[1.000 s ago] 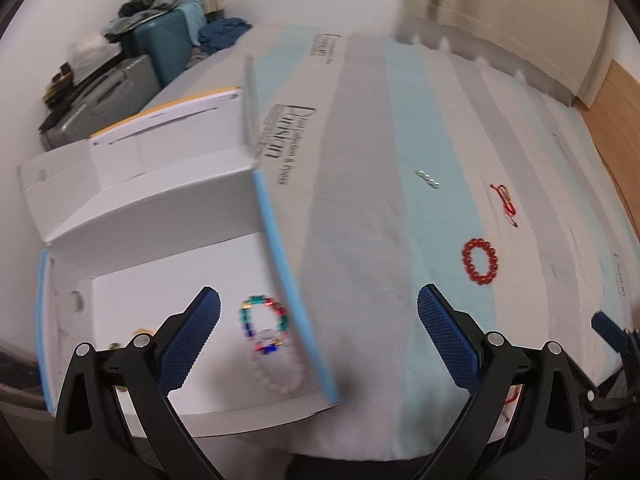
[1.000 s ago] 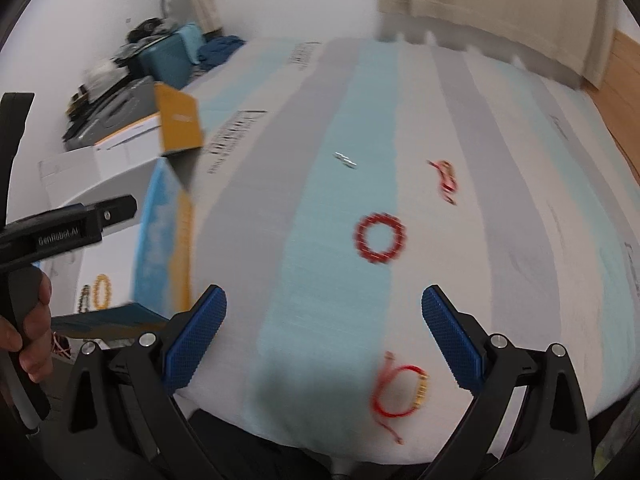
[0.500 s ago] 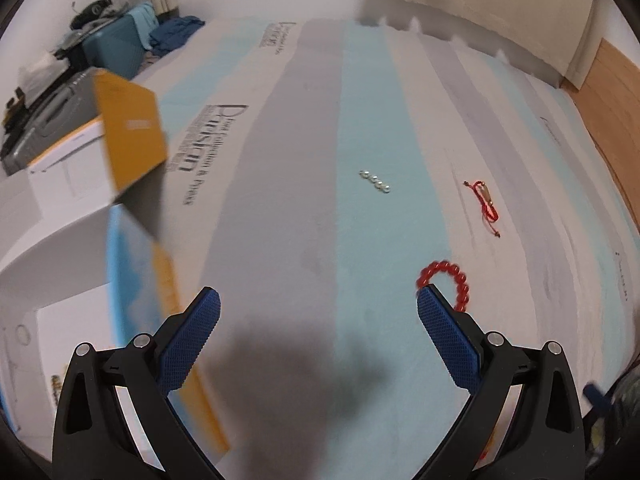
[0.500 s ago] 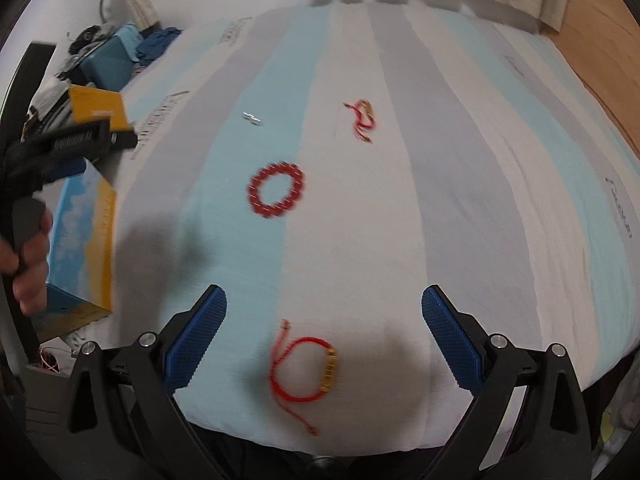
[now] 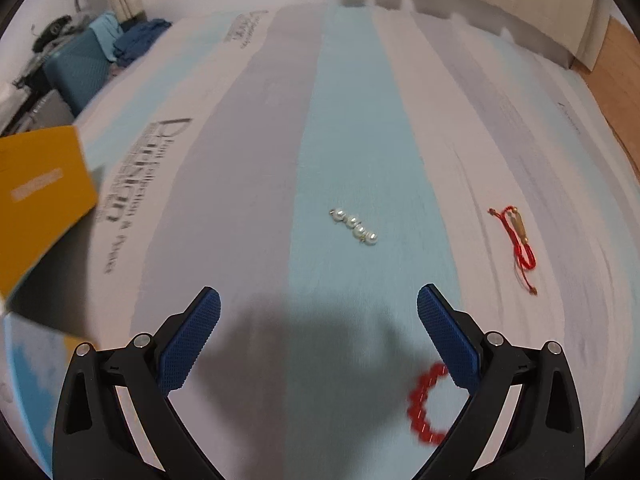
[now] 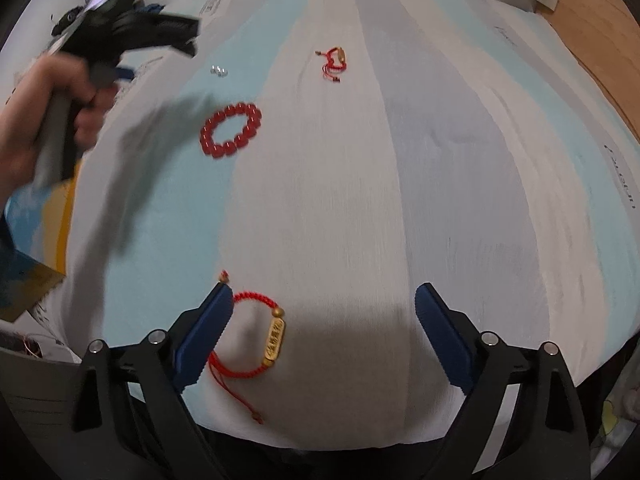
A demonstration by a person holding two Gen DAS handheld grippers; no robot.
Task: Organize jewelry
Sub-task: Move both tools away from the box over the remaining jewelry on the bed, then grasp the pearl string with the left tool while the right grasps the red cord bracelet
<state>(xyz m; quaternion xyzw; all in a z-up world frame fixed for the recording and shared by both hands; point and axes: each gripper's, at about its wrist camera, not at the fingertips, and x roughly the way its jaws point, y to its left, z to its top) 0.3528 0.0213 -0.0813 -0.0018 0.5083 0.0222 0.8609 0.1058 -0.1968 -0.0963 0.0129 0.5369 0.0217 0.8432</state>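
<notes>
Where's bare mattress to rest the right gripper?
Right of the gold-plate cord bracelet, the white and grey stripes lie bare toward the far edge. Crowded on the left: red bead bracelet, pearls, small red cord, and the box.

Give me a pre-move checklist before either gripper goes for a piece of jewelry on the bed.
1. Left gripper open, empty: ok.
2. Right gripper open, empty: ok.
3. Cord bracelet with gold bar centred between right fingers: not ok, it sits by the left finger.
4. Pearl piece ahead of left gripper, unobstructed: ok.
5. Red bead bracelet lying flat, apart from other pieces: ok.
6. Open side of the box reachable: cannot tell.
</notes>
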